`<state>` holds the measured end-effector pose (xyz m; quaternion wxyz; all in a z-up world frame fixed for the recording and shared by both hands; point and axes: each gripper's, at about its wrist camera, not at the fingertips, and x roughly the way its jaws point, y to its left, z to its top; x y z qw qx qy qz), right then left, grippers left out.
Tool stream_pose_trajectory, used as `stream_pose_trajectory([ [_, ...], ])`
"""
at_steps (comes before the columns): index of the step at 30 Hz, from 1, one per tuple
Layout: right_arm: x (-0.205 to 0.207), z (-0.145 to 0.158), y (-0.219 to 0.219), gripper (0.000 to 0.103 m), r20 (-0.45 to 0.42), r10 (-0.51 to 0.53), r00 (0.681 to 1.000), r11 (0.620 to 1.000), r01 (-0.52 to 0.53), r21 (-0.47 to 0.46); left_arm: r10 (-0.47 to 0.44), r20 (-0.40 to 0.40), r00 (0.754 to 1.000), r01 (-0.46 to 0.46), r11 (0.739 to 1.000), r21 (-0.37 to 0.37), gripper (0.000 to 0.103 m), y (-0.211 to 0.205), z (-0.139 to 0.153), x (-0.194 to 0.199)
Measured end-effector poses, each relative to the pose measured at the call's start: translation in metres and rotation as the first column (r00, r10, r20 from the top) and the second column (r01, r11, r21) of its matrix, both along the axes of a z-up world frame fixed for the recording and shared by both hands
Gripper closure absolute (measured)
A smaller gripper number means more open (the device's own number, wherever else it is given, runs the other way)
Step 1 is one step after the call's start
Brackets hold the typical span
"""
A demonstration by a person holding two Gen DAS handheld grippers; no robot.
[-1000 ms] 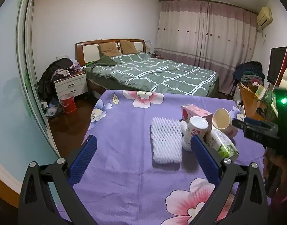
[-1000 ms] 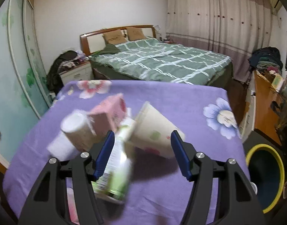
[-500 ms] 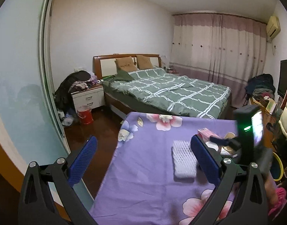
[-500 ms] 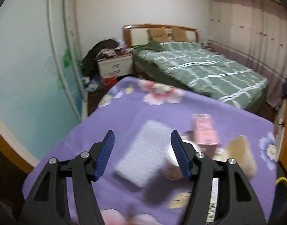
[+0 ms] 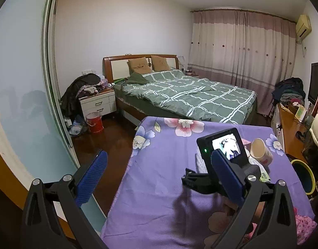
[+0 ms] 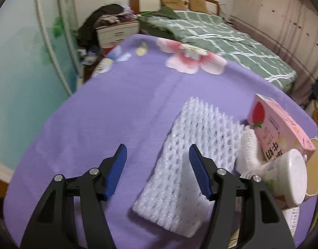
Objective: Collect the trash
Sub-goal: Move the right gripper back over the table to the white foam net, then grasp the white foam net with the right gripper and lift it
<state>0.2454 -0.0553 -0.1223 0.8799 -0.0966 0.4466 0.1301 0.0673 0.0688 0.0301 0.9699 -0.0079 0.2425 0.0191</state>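
Observation:
A white foam net sleeve (image 6: 197, 145) lies on the purple flowered tablecloth (image 6: 117, 108). To its right sit a pink carton (image 6: 277, 130), a white lidded cup (image 6: 289, 178) and a tan paper cup (image 6: 316, 166). My right gripper (image 6: 157, 167) is open and empty just above the sleeve's near left part. My left gripper (image 5: 159, 176) is open and empty, held high over the table's left edge. In the left wrist view the right gripper's camera body (image 5: 223, 149) hides most of the trash; the paper cup (image 5: 261, 151) shows.
A round bin with a yellow rim (image 5: 303, 174) stands on the floor right of the table. A green-quilted bed (image 5: 190, 95), a white nightstand (image 5: 97, 103) and a red bucket (image 5: 94, 122) are beyond. A wooden desk (image 5: 289, 128) is at right.
My right gripper has swung left and come down over the foam sleeve. My left gripper has pulled back and up, away from the trash, toward the table's left side.

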Motion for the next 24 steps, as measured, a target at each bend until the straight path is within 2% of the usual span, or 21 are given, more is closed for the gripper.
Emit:
stream_pose_trajectory([
  [1, 0.004, -0.003, -0.001, 0.036, -0.008, -0.009, 1.0, 1.0, 0.009, -0.012, -0.006, -0.006, 1.0, 0.006, 1.0, -0.005, 0.005, -0.001, -0.002, 0.001],
  [3, 0.008, -0.006, -0.001, 0.033, -0.019, -0.014, 1.0, 1.0, 0.013, -0.021, -0.014, -0.012, 1.0, 0.014, 1.0, -0.008, 0.005, -0.002, -0.004, 0.003],
  [11, 0.01, -0.011, -0.004, 0.034, 0.029, -0.057, 0.998, 0.996, 0.059, -0.059, -0.025, -0.036, 0.999, 0.025, 1.0, -0.009, 0.005, -0.007, -0.011, 0.007],
  [13, 0.012, -0.01, -0.006, 0.047, 0.021, -0.069, 0.997, 0.996, 0.07, -0.048, -0.031, -0.041, 0.999, 0.031, 0.999, -0.015, 0.005, -0.008, -0.012, 0.008],
  [15, 0.014, -0.009, -0.01, 0.073, 0.034, -0.09, 0.995, 0.994, 0.092, -0.061, -0.037, -0.041, 0.998, 0.037, 0.999, -0.012, 0.005, -0.011, -0.012, 0.007],
  [19, 0.016, -0.004, -0.026, 0.09, 0.038, -0.12, 0.992, 0.993, 0.12, -0.004, -0.043, -0.037, 0.998, 0.043, 0.999, -0.01, 0.005, -0.011, -0.012, 0.008],
  [24, 0.003, 0.018, -0.028, 0.093, 0.061, -0.081, 0.995, 0.993, 0.075, 0.091, -0.046, -0.039, 0.998, 0.045, 0.999, -0.013, 0.005, -0.011, -0.013, 0.007],
])
